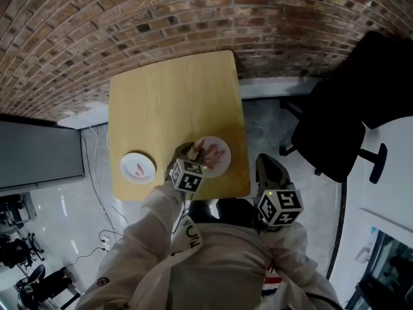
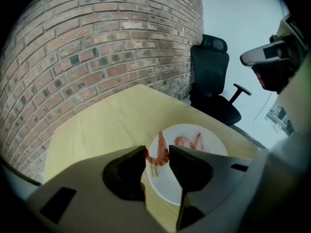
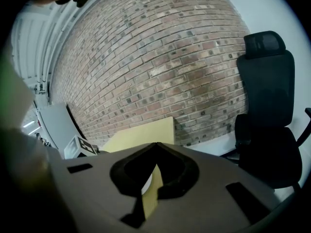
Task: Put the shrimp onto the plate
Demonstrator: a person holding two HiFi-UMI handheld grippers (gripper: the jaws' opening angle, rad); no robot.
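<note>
Brick wall (image 1: 193, 18) runs along the far side. Pale wooden table (image 1: 168, 102) stands against it. Black office chair (image 1: 335, 128) is on the floor to the right of the table.

Two white plates sit along the table's near edge, well apart: left plate (image 1: 129, 173) and right plate (image 1: 222, 165).

Left tool (image 2: 157, 149): tilted down over the near rim of the right plate. Jaws part-way apart and gripping the held shrimp (image 2: 158, 158), whose curved body spans the gap and touches both pads, tail pointing up. It hangs just above the plate; contact with the plate surface cannot be told.

Right tool (image 3: 155, 144): off the table's near right corner, above the floor. Jaw tips meet, nothing between them.

Second shrimp (image 2: 187, 141) lies on the right plate, just beyond the held one. Third shrimp (image 1: 139, 168) lies on the left plate.
</note>
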